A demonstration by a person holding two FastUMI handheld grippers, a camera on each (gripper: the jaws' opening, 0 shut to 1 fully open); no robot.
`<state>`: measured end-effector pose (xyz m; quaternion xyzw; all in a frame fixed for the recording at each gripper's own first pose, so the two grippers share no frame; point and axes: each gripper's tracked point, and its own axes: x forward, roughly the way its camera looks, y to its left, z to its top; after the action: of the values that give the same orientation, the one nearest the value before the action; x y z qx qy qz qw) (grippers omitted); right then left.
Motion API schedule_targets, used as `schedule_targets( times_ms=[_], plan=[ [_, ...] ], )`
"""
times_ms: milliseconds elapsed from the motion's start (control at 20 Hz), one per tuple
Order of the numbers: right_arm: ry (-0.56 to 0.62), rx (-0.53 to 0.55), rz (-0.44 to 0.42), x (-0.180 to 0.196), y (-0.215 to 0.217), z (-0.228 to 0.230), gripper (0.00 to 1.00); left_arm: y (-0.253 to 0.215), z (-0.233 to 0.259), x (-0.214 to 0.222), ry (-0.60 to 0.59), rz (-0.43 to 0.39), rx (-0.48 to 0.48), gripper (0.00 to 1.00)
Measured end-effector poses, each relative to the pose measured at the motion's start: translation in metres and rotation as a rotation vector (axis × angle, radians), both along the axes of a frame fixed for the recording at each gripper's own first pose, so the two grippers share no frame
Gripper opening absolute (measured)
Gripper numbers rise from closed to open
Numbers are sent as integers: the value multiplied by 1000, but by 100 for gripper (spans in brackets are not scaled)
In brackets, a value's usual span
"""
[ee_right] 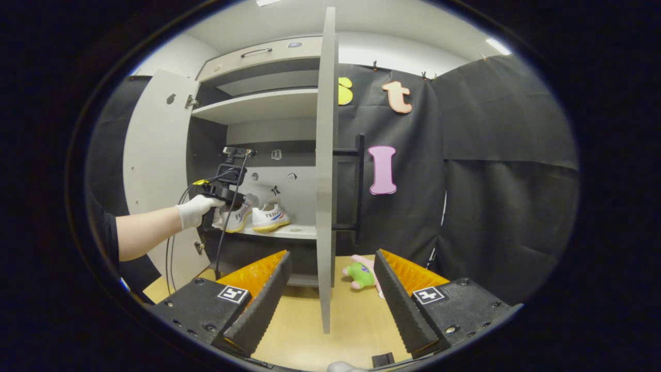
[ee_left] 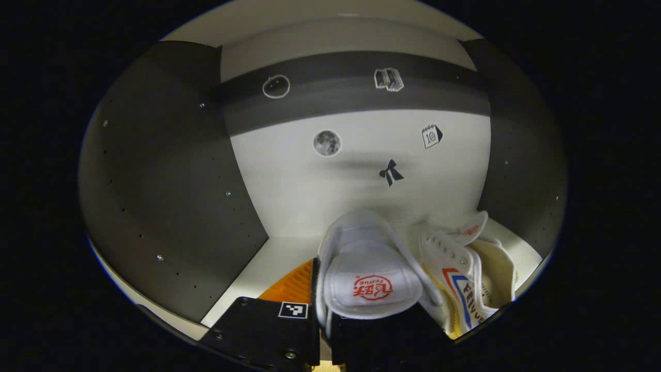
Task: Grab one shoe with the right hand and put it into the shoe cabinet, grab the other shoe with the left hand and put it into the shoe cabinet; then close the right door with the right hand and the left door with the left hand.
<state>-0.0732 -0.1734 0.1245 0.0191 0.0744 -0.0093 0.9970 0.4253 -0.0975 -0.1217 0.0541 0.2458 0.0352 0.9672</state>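
Observation:
In the left gripper view my left gripper point(ee_left: 361, 305) is inside the shoe cabinet, shut on the heel of a white shoe point(ee_left: 369, 258) with a red logo, which rests on the white shelf point(ee_left: 279, 258). The second white shoe point(ee_left: 465, 274), with red and blue stripes, stands just to its right. In the right gripper view a gloved hand holds the left gripper point(ee_right: 223, 192) at that shoe point(ee_right: 237, 217), beside the other shoe point(ee_right: 269, 217). My right gripper point(ee_right: 328, 305) is open above the table, with the edge of the open right door point(ee_right: 326, 155) between its fingers and farther off.
The open left door point(ee_right: 155, 170) stands at the left. An upper shelf point(ee_right: 258, 106) lies above the shoes. A green and pink plush toy point(ee_right: 361, 275) lies on the wooden table point(ee_right: 356, 320) by the right door. Dark side walls point(ee_left: 170, 181) flank the compartment.

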Motion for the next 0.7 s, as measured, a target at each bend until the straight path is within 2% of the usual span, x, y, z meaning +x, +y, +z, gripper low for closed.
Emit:
schedule_targets(
  times_ms=[100,150,250,350,400,450,500,550,650,700],
  plan=[
    [-4,-1,3,1,1,2,100,-4,-8,1,22,-23,-21,22],
    [-6,-2,4,2,2,3,100,-16,-10,-6,41,-56,-53,18],
    [-5,-2,8,2,4,2,100,-9,-2,-2,1,-63,-22,39],
    [-4,2,12,1,6,3,100,-10,0,-6,-8,-57,-31,59],
    [-6,2,13,1,7,3,100,-6,2,-8,-16,-47,-40,58],
    [-7,2,15,2,9,4,100,-2,3,-9,-19,-36,-44,86],
    [-8,2,17,2,10,5,100,3,4,-14,-18,-25,-46,100],
    [-12,3,19,1,11,6,100,8,7,-17,-29,-11,-42,90],
    [-15,3,29,1,17,8,100,20,16,-23,-65,15,-26,93],
    [-18,2,34,2,20,9,100,24,18,-26,-81,21,-27,100]
  ],
)
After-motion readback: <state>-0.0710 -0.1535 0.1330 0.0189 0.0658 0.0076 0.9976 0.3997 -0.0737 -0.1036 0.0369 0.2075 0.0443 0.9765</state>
